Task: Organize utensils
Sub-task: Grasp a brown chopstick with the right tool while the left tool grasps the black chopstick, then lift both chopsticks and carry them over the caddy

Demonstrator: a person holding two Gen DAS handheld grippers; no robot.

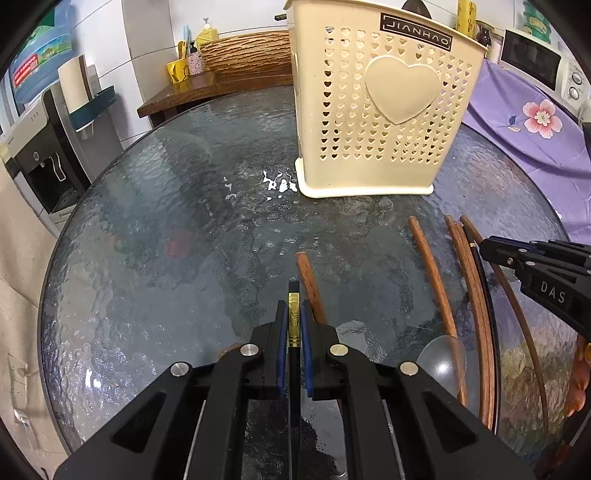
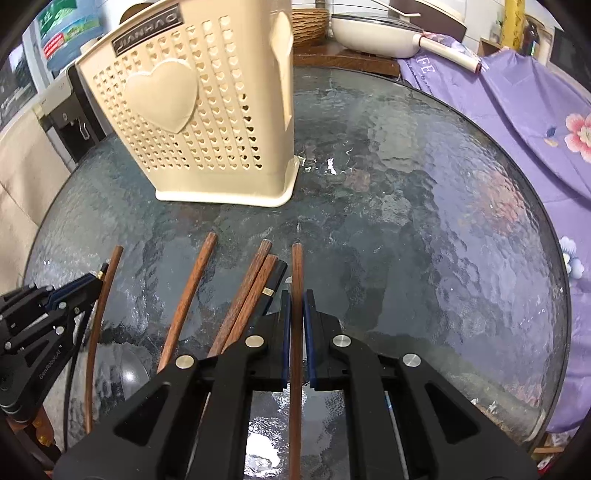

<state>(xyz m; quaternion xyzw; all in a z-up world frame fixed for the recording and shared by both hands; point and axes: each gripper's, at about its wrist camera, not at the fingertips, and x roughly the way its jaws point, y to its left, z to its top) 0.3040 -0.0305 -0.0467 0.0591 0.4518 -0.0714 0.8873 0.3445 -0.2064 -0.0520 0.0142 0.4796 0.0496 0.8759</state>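
On the round glass table in front of me, starting at the left, my left gripper has its two blue-padded fingers pressed in on a black chopstick with a gold band; the stick runs straight between the pads and its tip pokes out just past them. Just to the right of it a brown wooden chopstick lies on the glass, its near end hidden behind the right finger. Farther back stands the cream utensil holder, upright, perforated with little hearts and carrying one big raised heart on its face. Moving right, another brown chopstick lies by itself, its near end next to a clear plastic spoon. Beyond it is a tight cluster of brown chopsticks with a second black one among them. At the far right, my right gripper is closed around a single brown chopstick, which passes lengthwise between the pads and sticks out ahead toward the holder. Past the table edge on the right there is a purple flowered cloth, and a white pan sits behind the table.
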